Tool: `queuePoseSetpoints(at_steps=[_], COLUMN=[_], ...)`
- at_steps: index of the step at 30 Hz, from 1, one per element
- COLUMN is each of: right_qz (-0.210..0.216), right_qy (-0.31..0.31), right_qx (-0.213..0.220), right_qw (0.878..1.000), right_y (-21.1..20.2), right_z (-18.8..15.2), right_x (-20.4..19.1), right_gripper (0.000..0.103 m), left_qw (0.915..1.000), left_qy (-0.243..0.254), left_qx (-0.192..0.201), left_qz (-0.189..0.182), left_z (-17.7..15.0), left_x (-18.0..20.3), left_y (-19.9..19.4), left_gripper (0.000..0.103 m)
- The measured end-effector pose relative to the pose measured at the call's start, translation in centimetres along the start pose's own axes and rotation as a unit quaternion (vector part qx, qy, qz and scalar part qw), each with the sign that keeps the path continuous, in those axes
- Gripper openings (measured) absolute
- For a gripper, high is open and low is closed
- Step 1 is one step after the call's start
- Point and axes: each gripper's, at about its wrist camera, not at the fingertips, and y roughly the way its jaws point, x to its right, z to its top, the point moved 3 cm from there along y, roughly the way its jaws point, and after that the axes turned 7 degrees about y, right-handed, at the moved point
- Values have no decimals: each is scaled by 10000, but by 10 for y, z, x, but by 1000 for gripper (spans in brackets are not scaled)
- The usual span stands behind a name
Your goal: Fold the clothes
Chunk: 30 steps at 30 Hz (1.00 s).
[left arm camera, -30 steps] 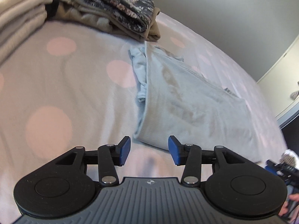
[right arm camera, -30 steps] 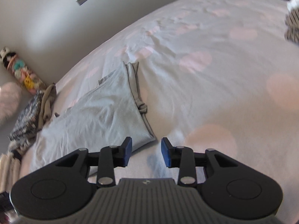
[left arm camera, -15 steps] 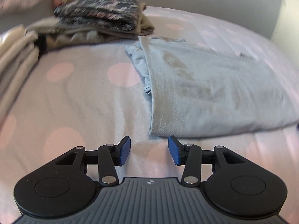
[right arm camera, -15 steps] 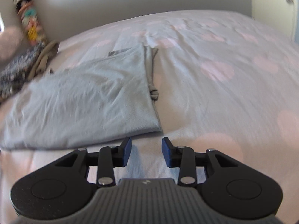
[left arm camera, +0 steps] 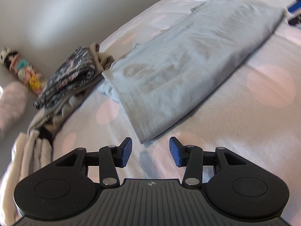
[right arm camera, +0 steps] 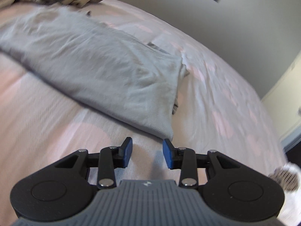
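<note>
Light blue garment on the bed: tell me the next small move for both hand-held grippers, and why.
Probably ease each one forward and down onto the near corner in front of it, then close. The left hand-held gripper and the right hand-held gripper both stand open and empty, each just short of a near corner of the light blue garment, which lies flat on the bed, half folded.

Soft even daylight; motion blur throughout, strongest at edges; fisheye bending; faint shadows.

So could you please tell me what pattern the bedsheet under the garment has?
The bedsheet is pale lilac with large soft pink dots, clearest in the left wrist view.
</note>
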Motion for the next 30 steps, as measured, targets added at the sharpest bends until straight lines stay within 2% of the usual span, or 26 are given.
queuePoseSetpoints(at_steps=[2, 5, 10, 12, 15, 17, 19, 21, 26, 30], right_qz=[-91, -214, -496, -560, -619, -654, -678, -685, -709, -676], right_qy=[-346, -776, -1456, -1552, -1624, -1681, -1687, -1650, -1627, -1824], right_qx=[55, 142, 349, 399, 467, 516, 579, 626, 713, 774], right_qw=[9993, 9966, 9875, 9855, 9837, 9822, 9816, 9819, 9815, 9778], right_y=[2, 5, 13, 18, 23, 27, 28, 28, 22, 9], right_z=[-1, -1, 0, 2, 5, 7, 9, 10, 15, 27], right_x=[-6, -13, -24, -25, -27, -30, -30, -30, -24, -10], right_gripper=[38, 38, 37, 34, 21, 17, 11, 7, 4, 3], left_qw=[9995, 9981, 9911, 9887, 9863, 9850, 9847, 9858, 9882, 9817], left_qy=[274, 565, 1163, 1292, 1386, 1440, 1495, 1484, 1387, 1808], left_qx=[52, 105, 206, 227, 261, 288, 305, 316, 355, 421], left_qz=[131, 240, 612, 719, 856, 908, 843, 716, 536, 428], left_z=[2, 5, 8, 10, 14, 16, 18, 18, 15, 15], left_x=[7, 14, 27, 29, 28, 29, 30, 29, 21, 13], left_y=[4, 11, 20, 23, 28, 31, 32, 32, 26, 14], left_gripper=[42, 34, 33, 33, 33, 30, 22, 10, 4, 3])
